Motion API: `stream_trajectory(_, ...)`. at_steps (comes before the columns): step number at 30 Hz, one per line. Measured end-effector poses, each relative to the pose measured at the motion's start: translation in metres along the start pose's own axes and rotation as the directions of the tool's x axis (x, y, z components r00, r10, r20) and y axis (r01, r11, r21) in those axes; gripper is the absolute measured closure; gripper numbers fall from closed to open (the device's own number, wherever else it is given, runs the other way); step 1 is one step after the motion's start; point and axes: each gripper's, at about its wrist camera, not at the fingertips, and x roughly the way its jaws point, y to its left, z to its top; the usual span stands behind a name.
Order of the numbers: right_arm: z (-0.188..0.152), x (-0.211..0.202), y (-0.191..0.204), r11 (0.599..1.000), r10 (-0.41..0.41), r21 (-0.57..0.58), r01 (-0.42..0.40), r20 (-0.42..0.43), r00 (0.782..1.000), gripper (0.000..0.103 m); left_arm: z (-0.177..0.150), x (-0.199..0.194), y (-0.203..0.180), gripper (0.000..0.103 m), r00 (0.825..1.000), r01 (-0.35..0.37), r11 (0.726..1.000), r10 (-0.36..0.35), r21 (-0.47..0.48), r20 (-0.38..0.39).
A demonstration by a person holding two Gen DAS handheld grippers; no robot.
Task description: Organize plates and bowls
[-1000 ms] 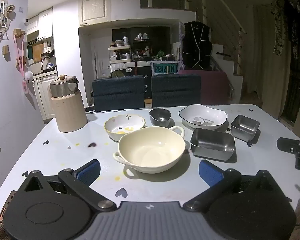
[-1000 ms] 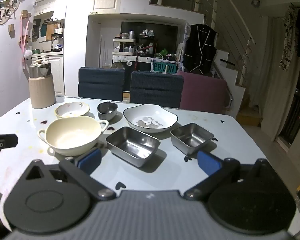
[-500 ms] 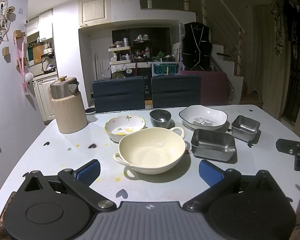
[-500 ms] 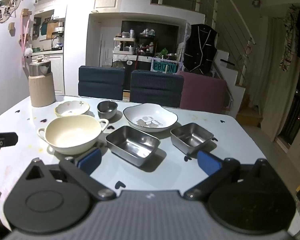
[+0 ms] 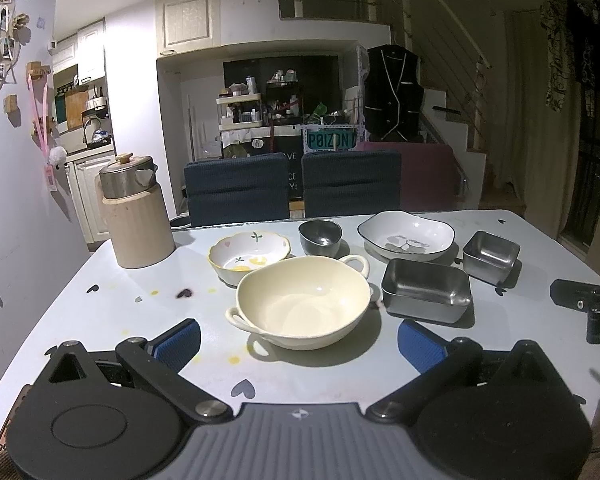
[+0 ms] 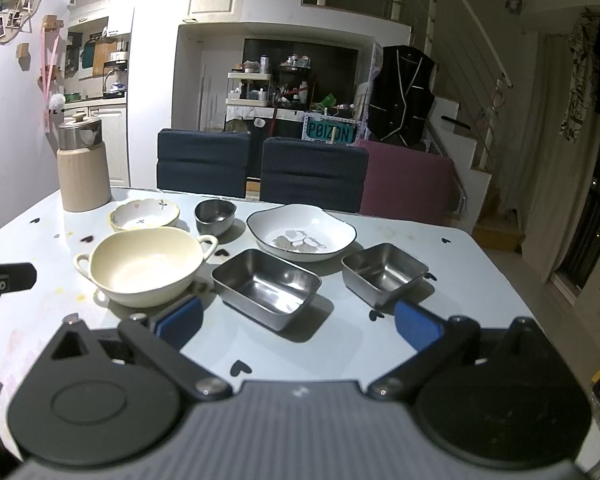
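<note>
A pale blue table (image 5: pixel 100 312) scattered with small heart stickers is stretching out ahead of both grippers, carrying all the dishes.

The largest dish, a cream ceramic bowl with two loop handles (image 5: pixel 304 304), is sitting directly ahead of the left gripper (image 5: pixel 299 340), between its two blue-padded fingers (image 5: pixel 178 342) without touching them. That gripper is hovering with its jaws spread wide, holding nothing. From the right gripper (image 6: pixel 298 322), the same cream bowl (image 6: pixel 146 266) is lying ahead and to the left, just beyond the left finger.

A white shallow dish with a dark rim and a grey leaf print (image 6: pixel 301 232) is resting farther ahead of the right gripper, behind the steel containers. A large rectangular stainless steel container (image 6: pixel 266 282) is sitting straight ahead of the right gripper, whose jaws are also gaping wide and empty. A smaller square stainless steel container (image 6: pixel 384 272) is standing ahead and to its right, apart from the larger one.

A small white scalloped bowl with flower and heart prints (image 5: pixel 249 254) is lying just behind the cream bowl, slightly left. A small round dark metal cup (image 5: pixel 320 237) is standing beside it to the right.

A beige ribbed jug with a steel lid (image 5: pixel 136 212) is standing upright far ahead to the left.
</note>
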Motion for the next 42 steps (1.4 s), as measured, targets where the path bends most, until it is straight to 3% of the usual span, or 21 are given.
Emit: stream_trajectory(42, 0.0, 0.0026, 0.0026, 1.0, 0.002, -0.011, -0.002, -0.002, 1.0, 0.0, 0.0008, 0.0005, 0.002, 0.0, 1.0, -0.005, 1.0, 0.005, 0.006, 0.009)
